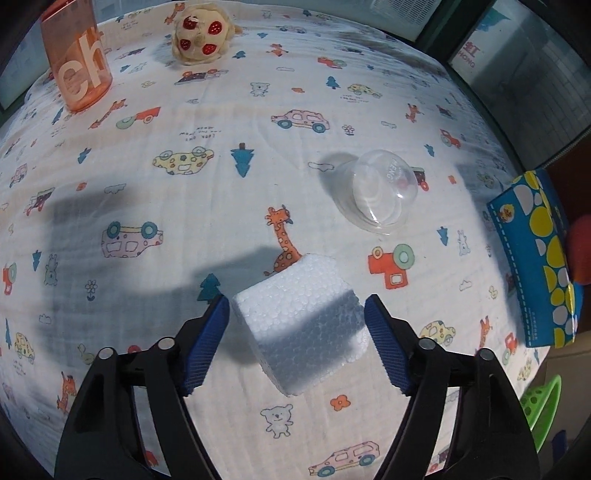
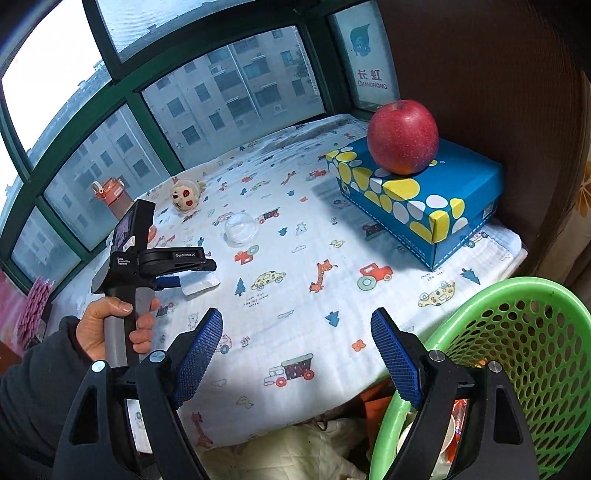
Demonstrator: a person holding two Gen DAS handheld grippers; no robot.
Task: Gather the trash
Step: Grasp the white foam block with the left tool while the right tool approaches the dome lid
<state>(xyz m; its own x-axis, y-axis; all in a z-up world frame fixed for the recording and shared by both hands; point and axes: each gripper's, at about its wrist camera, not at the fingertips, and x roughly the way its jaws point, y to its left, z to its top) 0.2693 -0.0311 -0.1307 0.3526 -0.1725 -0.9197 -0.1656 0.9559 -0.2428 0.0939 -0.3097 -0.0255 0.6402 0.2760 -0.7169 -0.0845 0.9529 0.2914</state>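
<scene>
On the desk, under a soft crinkled cotton cloth printed with cartoon cars and giraffes, stand left to right a translucent orange plastic bottle, a round plush toy, a clear domed plastic lid and a dotted blue cardboard box carrying a glossy red apple. Nearer, a beaded white foam block sits on the cloth between the ribbed blue pads of the left tongs, right pad at its corner, left just clear. The right tongs gape empty beside a perforated green plastic basket, contents unclear.
</scene>
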